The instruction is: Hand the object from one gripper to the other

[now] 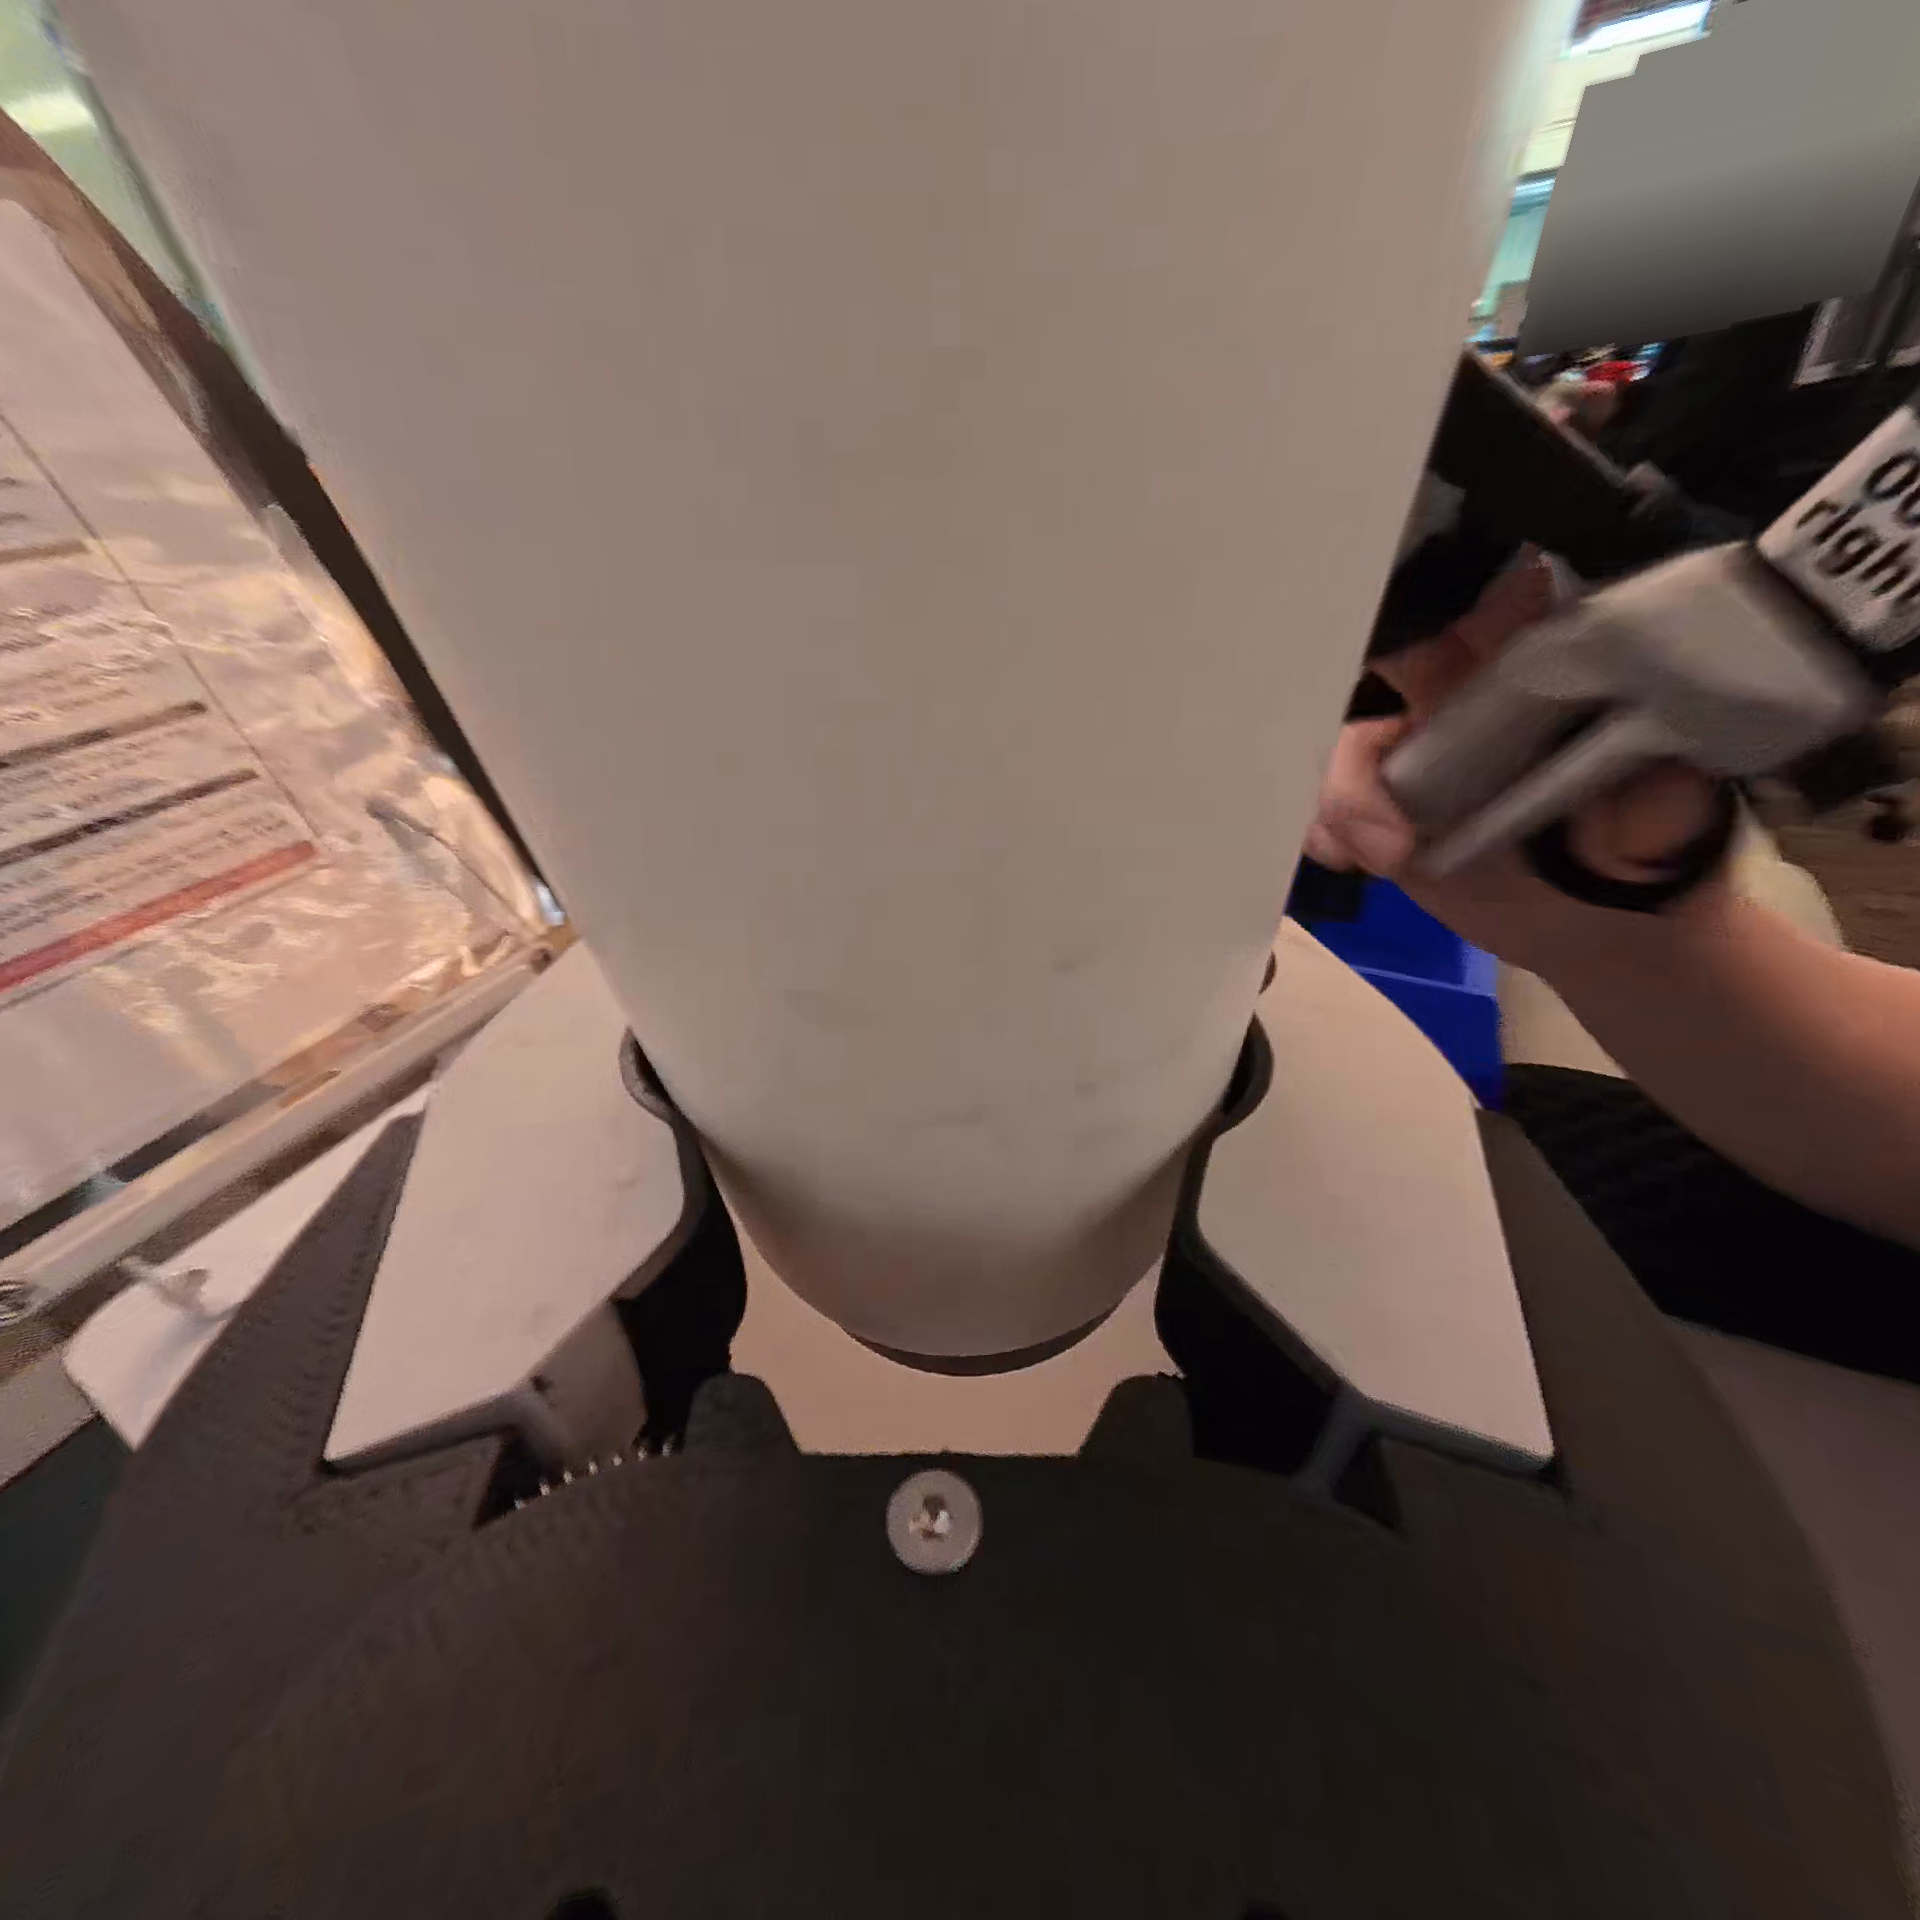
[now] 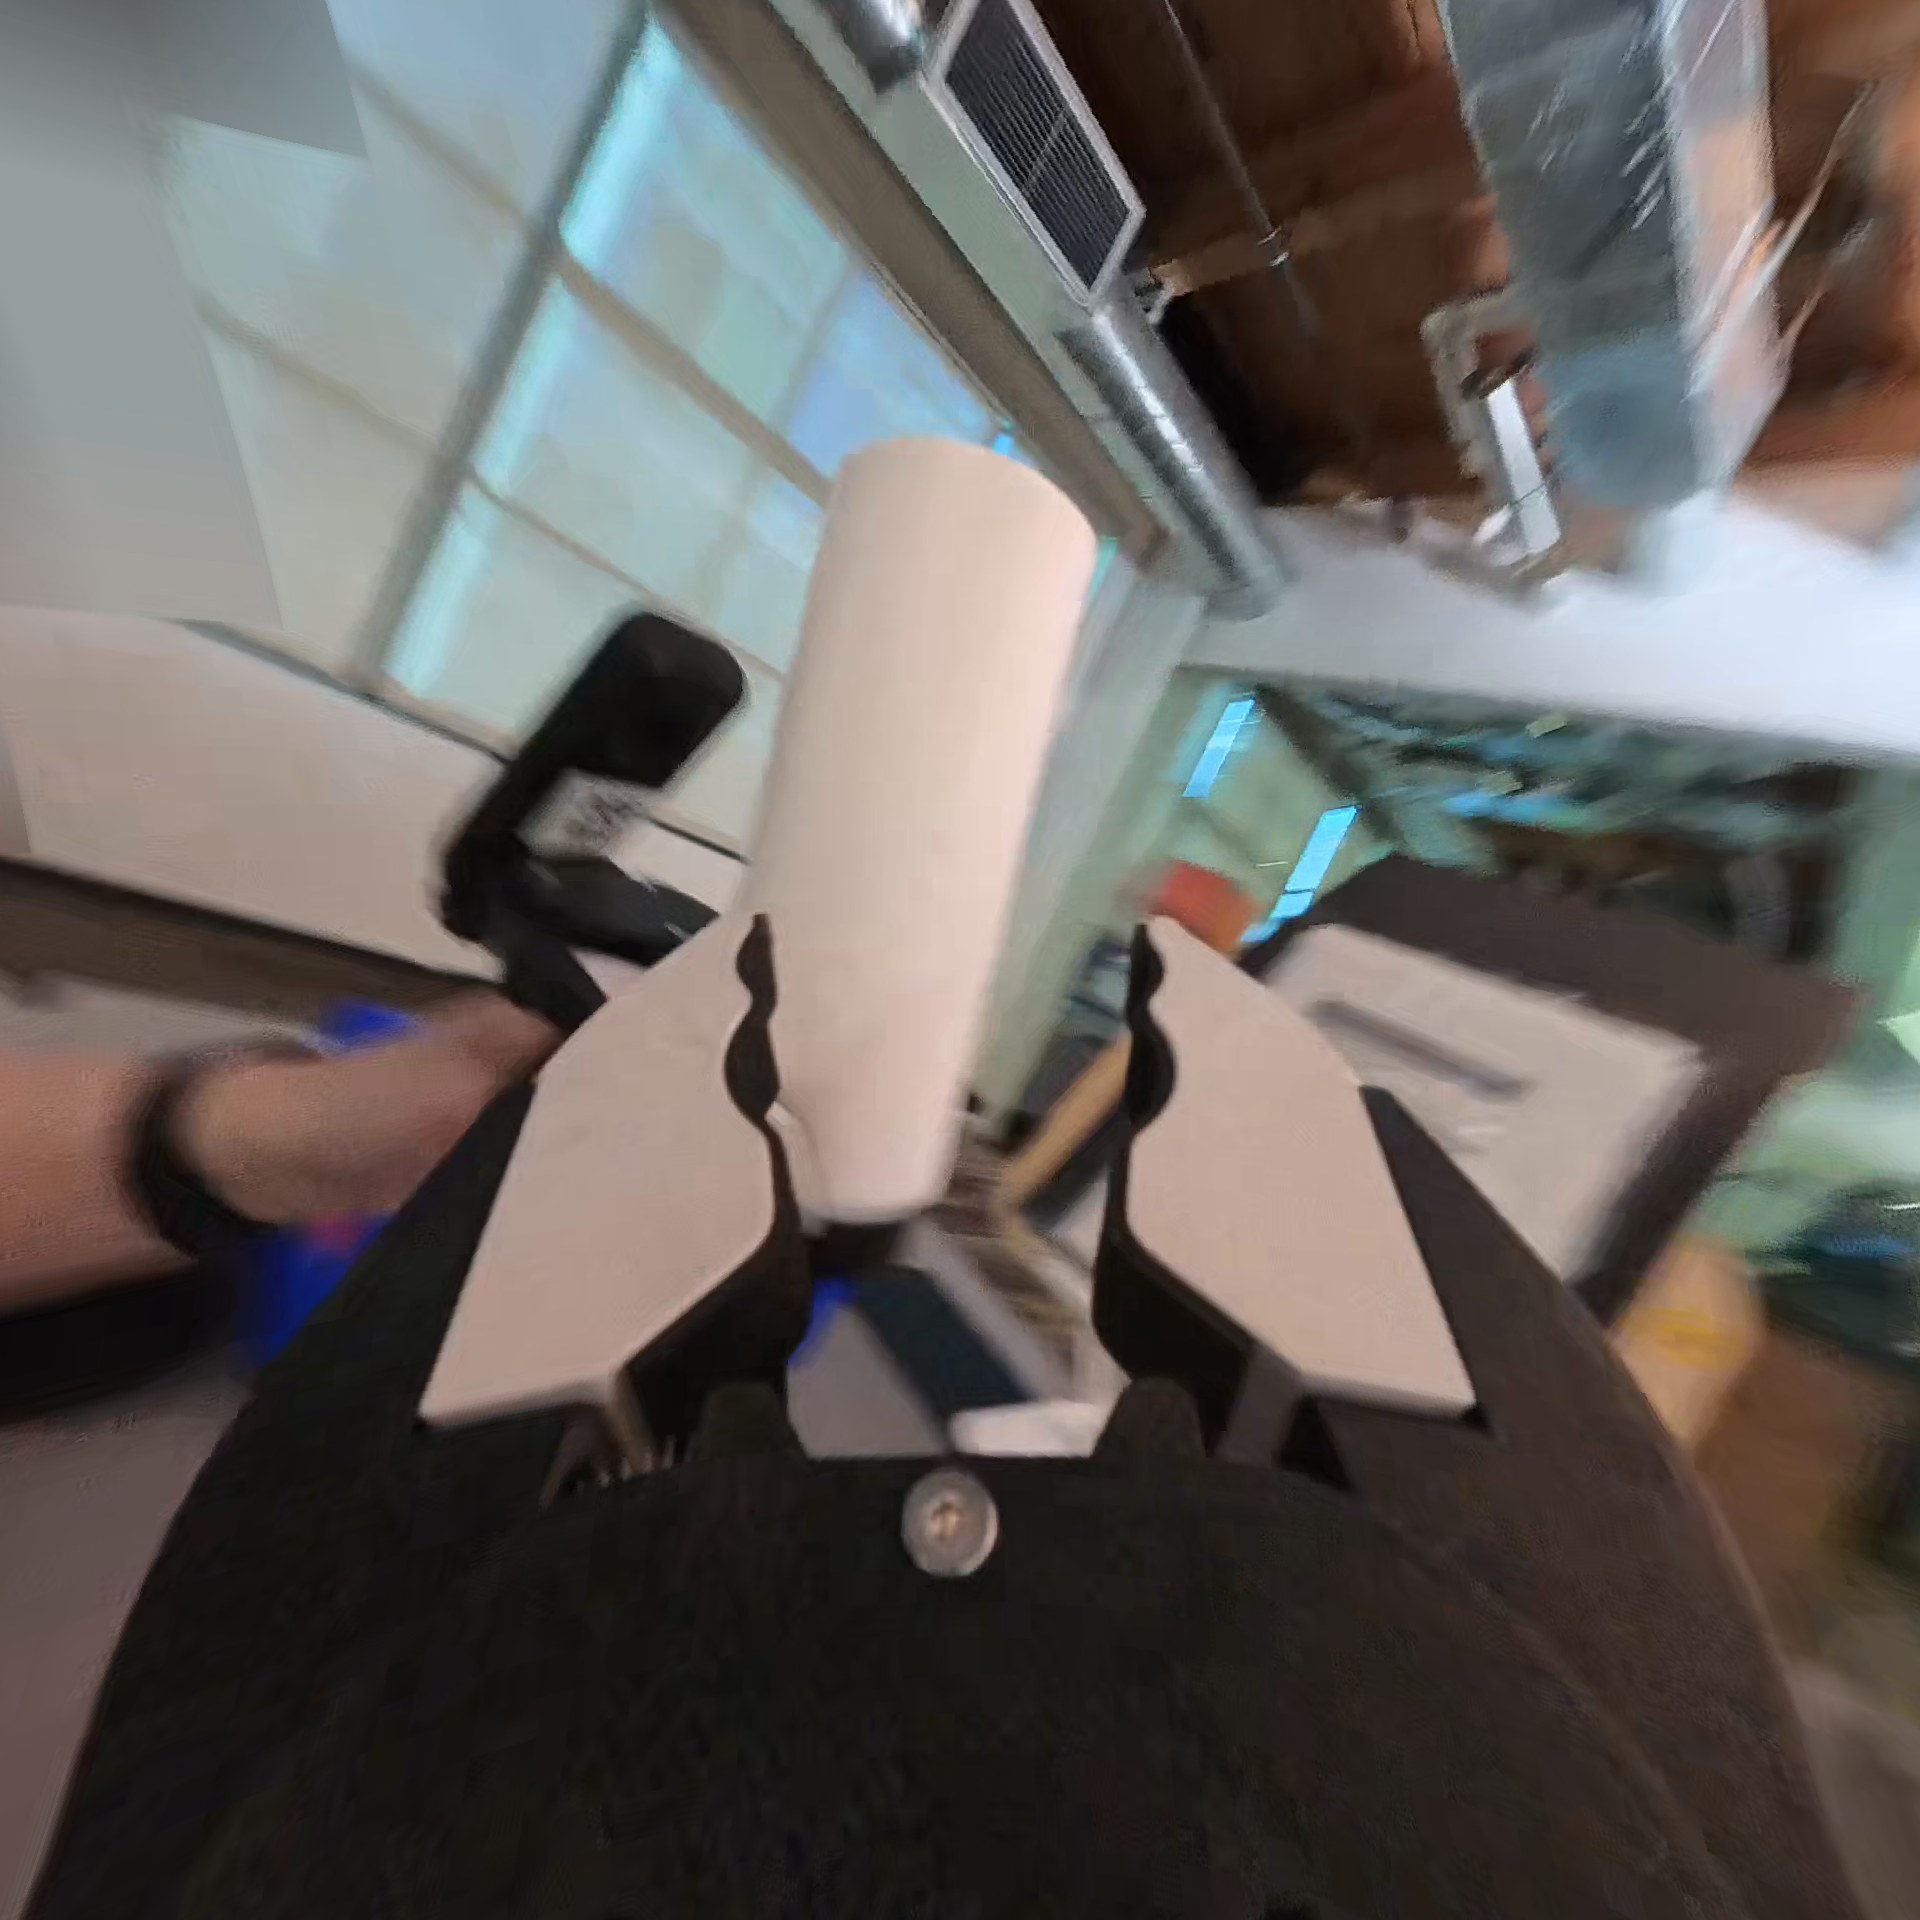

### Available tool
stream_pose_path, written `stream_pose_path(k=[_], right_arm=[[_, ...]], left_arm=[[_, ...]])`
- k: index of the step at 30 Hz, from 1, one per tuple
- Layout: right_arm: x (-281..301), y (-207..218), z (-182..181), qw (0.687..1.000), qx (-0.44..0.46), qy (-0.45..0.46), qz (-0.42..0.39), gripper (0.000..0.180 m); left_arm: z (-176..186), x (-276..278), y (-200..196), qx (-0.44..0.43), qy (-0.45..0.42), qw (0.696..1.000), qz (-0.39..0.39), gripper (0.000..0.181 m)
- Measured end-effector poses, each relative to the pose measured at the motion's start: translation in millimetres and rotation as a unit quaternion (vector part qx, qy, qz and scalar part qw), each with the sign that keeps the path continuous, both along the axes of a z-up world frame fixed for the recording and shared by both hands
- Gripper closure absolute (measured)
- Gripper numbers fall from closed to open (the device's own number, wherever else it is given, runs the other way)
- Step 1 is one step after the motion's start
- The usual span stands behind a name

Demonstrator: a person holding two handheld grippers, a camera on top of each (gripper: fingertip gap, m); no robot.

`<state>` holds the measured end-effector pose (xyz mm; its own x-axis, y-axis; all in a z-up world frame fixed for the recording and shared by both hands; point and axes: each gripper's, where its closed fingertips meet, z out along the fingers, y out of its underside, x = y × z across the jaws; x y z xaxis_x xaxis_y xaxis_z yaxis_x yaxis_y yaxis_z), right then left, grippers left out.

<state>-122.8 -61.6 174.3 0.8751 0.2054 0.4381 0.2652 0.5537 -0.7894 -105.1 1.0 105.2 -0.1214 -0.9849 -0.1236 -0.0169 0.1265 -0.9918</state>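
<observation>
A white tube fills the middle of the left wrist view, standing away from the camera. My left gripper is shut on its near end, one finger on each side. The right gripper's grey body, held by a hand, shows at the right, its fingertips hidden behind the tube. In the right wrist view the tube stands between the fingers of my right gripper, which is open. The tube lies against the left finger, with a gap to the right finger. The black left gripper shows behind at the left.
A framed laminated sheet stands close on the left. A blue bin sits below the right hand. A person's forearm crosses the left side. Windows and a ceiling duct fill the background; the right wrist view is motion-blurred.
</observation>
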Motion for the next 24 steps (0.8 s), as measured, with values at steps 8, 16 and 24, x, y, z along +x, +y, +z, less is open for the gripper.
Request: stream_pose_path(k=[8,16,24], right_arm=[[-28.3,14.5,-11.2,0.996,-0.062,0.061,0.009,0.073],[-16.5,20.4,-24.3,0.995,-0.094,0.018,-0.011,0.104],[71.7,12.1,-6.4,0.925,0.014,-0.214,-0.314,0.104]], left_arm=[[-10.8,9.6,-2.4,0.096,-0.010,0.990,0.098,0.079],[-31.5,21.5,-26.7,0.153,0.022,0.984,0.084,0.084],[10.4,-9.2,-8.0,0.143,-0.027,0.986,0.078,0.079]])
